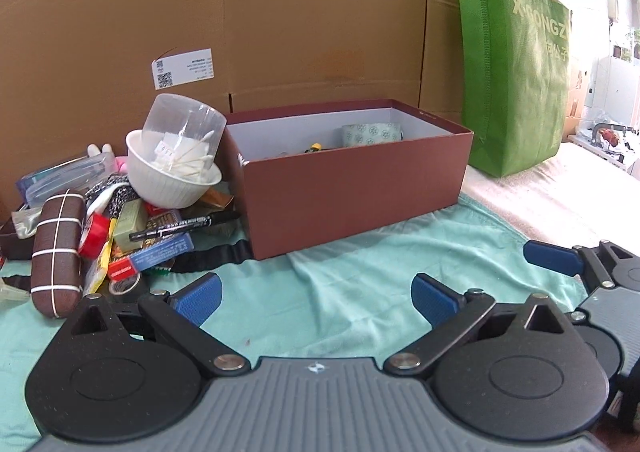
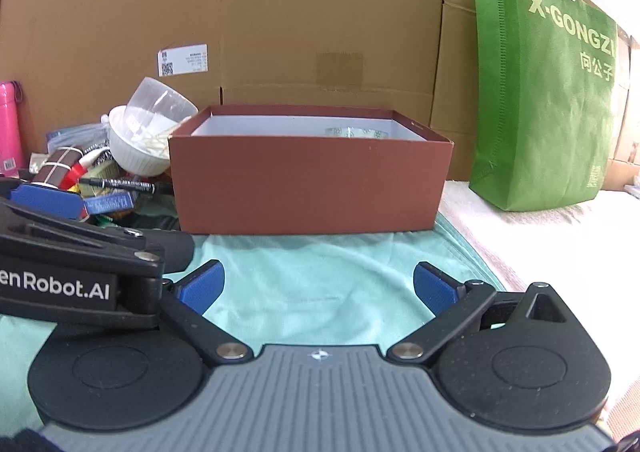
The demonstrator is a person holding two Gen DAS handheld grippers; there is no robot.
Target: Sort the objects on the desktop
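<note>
An open brown box [image 1: 352, 196] stands on a teal cloth [image 1: 340, 284] and holds a patterned tape roll [image 1: 372, 134] and small items. The box also shows in the right wrist view [image 2: 308, 188]. Left of it lies a pile: a white bowl [image 1: 172, 180] with cotton swabs under a clear cup [image 1: 184, 124], a black marker [image 1: 184, 226], a brown case [image 1: 56, 252], a blue box [image 1: 160, 254]. My left gripper [image 1: 316, 298] is open and empty, low over the cloth in front of the box. My right gripper [image 2: 318, 288] is open and empty beside it.
A cardboard wall [image 1: 280, 20] stands behind everything. A green bag [image 2: 548, 100] stands at the right on a white towel [image 2: 540, 244]. A pink bottle [image 2: 10, 124] stands at the far left. The left gripper's body [image 2: 80, 252] sits left of my right gripper.
</note>
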